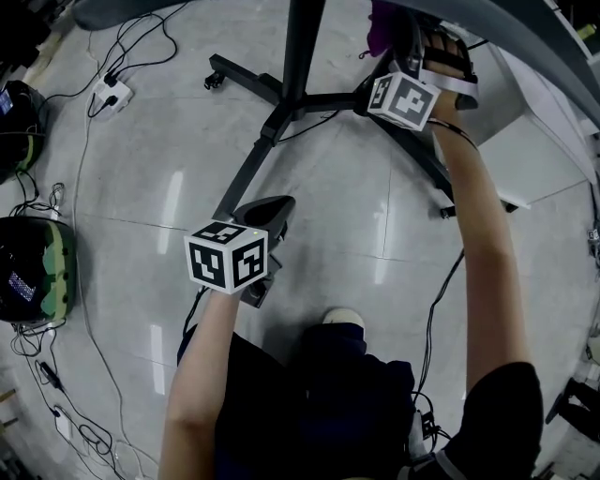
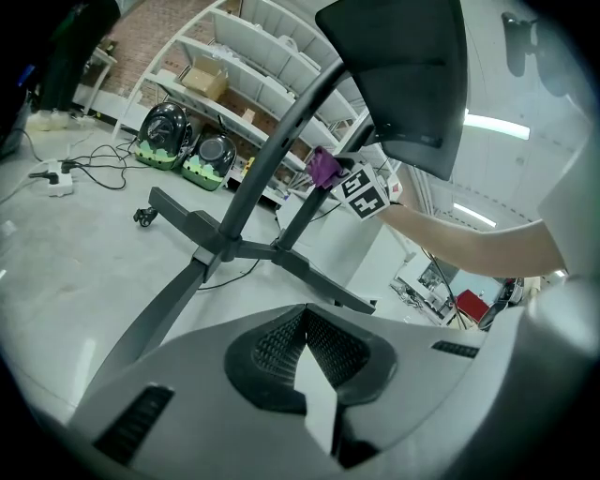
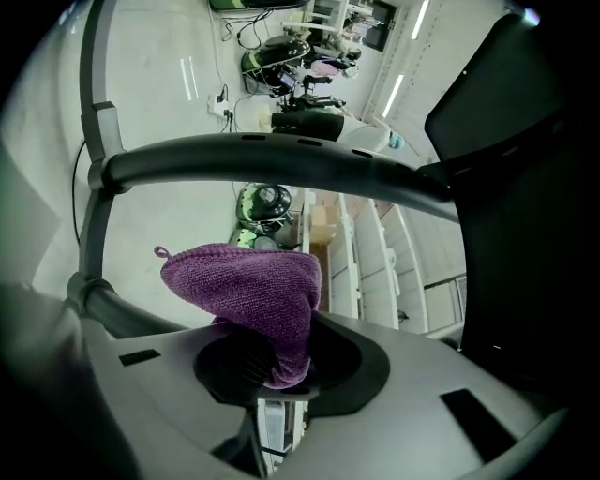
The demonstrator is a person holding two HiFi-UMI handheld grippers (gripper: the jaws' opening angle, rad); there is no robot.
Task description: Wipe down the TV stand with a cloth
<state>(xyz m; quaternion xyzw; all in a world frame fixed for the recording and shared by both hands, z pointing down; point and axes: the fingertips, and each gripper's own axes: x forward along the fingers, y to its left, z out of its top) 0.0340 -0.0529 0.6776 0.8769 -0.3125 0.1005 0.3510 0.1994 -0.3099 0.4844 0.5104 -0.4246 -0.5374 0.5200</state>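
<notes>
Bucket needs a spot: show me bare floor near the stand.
Bare grey floor lies between the black metal TV stand's long leg and the white power strip. Another patch sits between its legs. Crowded: the left edge, with black cables.

Apparently purple cloth (image 1: 379,26) at right claw (image 1: 396,54), beside TV stand (image 1: 302,56).

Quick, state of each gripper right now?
Left gripper: closed, holding nothing.
Right gripper: closed on the purple cloth.
</notes>
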